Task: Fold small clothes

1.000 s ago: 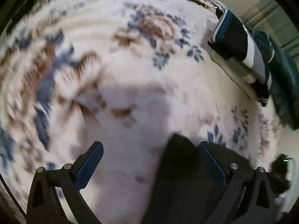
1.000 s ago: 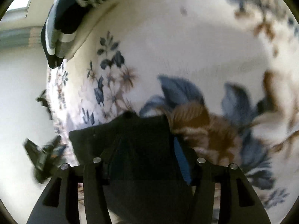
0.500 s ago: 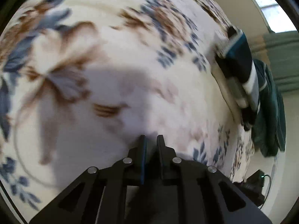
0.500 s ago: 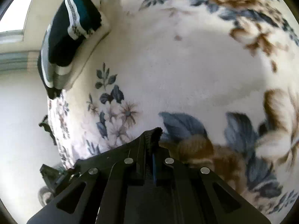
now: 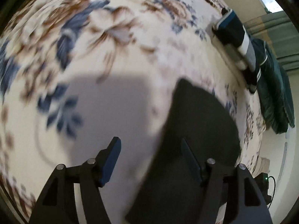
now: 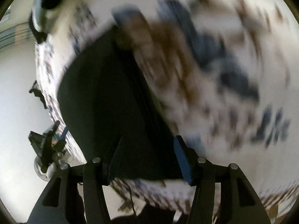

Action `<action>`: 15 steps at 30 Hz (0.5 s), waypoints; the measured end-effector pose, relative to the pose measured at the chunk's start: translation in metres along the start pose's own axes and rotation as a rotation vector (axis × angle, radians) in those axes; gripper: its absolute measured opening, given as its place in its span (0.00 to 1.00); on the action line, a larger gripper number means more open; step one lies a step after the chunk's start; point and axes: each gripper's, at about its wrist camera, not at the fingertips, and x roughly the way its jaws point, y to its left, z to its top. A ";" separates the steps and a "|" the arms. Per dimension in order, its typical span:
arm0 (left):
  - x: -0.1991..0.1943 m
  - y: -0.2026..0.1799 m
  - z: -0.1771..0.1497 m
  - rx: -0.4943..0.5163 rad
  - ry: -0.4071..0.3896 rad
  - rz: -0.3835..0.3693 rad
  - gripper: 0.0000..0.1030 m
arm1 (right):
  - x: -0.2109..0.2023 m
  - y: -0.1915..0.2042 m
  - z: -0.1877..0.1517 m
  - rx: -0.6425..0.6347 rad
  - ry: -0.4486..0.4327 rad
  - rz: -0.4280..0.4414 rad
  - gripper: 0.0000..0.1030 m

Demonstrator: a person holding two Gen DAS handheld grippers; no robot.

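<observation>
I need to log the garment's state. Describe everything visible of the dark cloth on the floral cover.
The dark cloth is a plain black, matte fabric piece lying flat on the floral bed cover, near its edge. In the right wrist view one long edge shows stacked layers, so it looks folded. No print or seams can be made out through the blur. Both the left gripper and the right gripper, jaws just opened, stand over it without pinching it.

Both grippers [image 5: 151, 160] [image 6: 147, 158] reopened, garment [image 5: 196, 130] released.

Floral bedspread [image 5: 130, 65] open leftward; stacked clothes [image 5: 239, 39] block far edge.
</observation>
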 end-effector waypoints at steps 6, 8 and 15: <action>-0.002 -0.012 -0.041 0.084 0.042 0.063 0.62 | -0.006 0.013 -0.040 -0.026 -0.182 -0.103 0.11; -0.001 -0.018 -0.046 0.114 0.046 0.070 0.62 | -0.024 0.022 -0.054 -0.037 -0.246 -0.132 0.10; 0.012 -0.029 -0.048 0.154 0.068 0.054 0.62 | -0.026 0.010 -0.063 -0.002 -0.229 -0.215 0.10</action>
